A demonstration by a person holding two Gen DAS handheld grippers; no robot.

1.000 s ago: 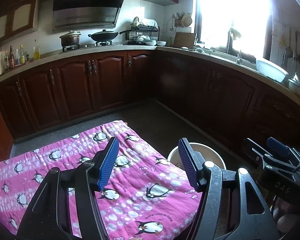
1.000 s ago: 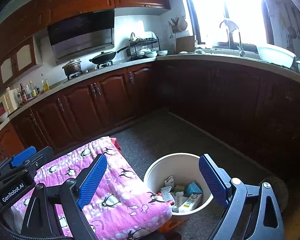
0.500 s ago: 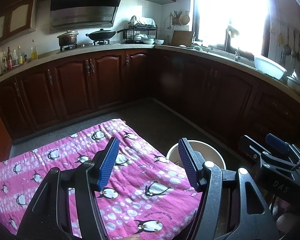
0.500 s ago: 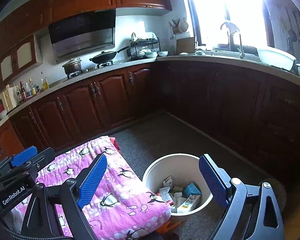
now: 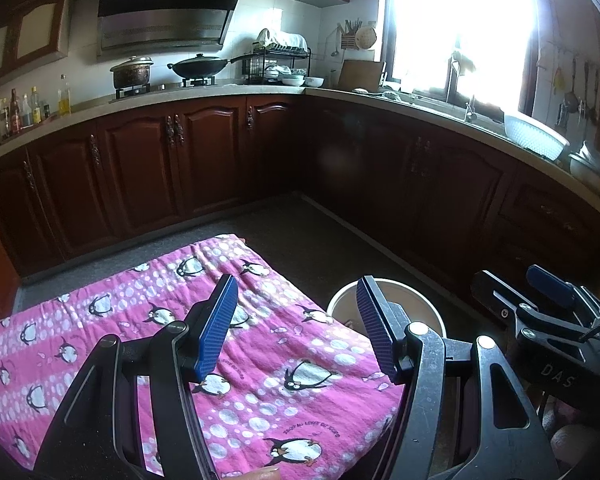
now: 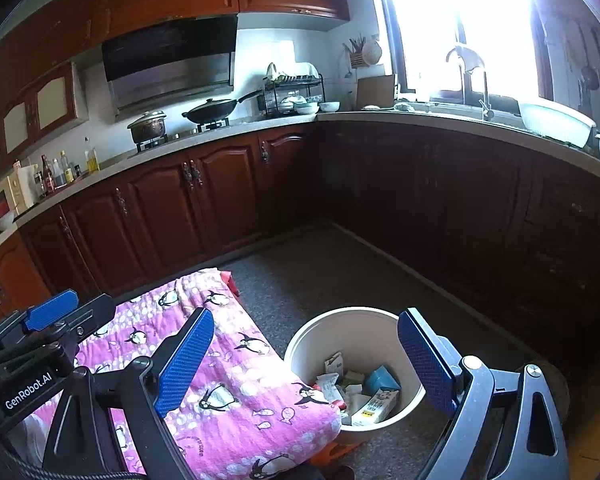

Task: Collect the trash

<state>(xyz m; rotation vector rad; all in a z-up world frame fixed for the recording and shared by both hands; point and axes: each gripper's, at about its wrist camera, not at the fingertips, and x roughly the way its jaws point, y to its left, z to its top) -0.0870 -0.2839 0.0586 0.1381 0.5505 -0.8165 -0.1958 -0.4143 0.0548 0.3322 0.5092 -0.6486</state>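
A white round bin (image 6: 352, 328) stands on the floor beside a low table under a pink penguin cloth (image 6: 228, 392). Cartons and paper scraps (image 6: 364, 392) lie inside the bin. In the left wrist view only the bin's rim (image 5: 416, 300) shows. My left gripper (image 5: 296, 328) is open and empty above the cloth (image 5: 140, 320). My right gripper (image 6: 304, 364) is open and empty, held above the bin and the cloth's edge. The left gripper shows at far left in the right wrist view (image 6: 52, 316); the right one shows at right in the left wrist view (image 5: 548, 300).
Dark wooden cabinets (image 6: 204, 200) run along the back and right under a counter with a wok (image 6: 216, 110), a pot (image 6: 148, 126) and a dish rack (image 6: 294, 92). A sink and a white basin (image 6: 556, 122) sit under the bright window. Grey floor (image 6: 324, 264) lies beyond the table.
Both views have tilted slightly upward. The grippers stay open and the bin and cloth have not moved.
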